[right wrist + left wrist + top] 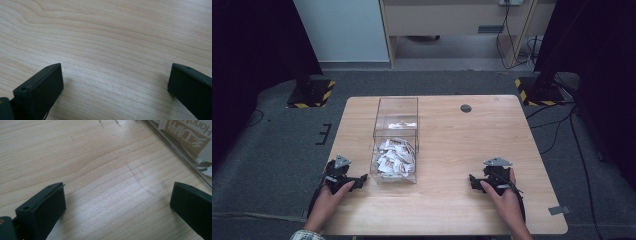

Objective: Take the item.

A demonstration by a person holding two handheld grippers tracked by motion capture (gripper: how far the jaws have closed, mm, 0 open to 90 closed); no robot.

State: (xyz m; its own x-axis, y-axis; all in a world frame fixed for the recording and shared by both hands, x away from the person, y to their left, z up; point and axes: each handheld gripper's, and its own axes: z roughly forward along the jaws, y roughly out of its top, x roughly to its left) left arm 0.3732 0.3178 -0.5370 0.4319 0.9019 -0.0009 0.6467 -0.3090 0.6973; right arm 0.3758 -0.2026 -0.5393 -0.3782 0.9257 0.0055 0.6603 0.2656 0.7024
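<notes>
Both hands rest near the front edge of the table [452, 210]. The left gripper [343, 176] and the right gripper [492, 181] both have their jaws wide apart, with nothing in them. The clear box [396, 140] of little white packets [393, 157] stands left of the middle, just beside the left gripper. It looks like the start: next, a gripper probably must go up over the box and down for a packet.

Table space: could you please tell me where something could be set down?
Bare wood runs between the clear box and the right tongs, and across the far right table up to the round grommet. It is crowded between the left tongs and the box.
</notes>
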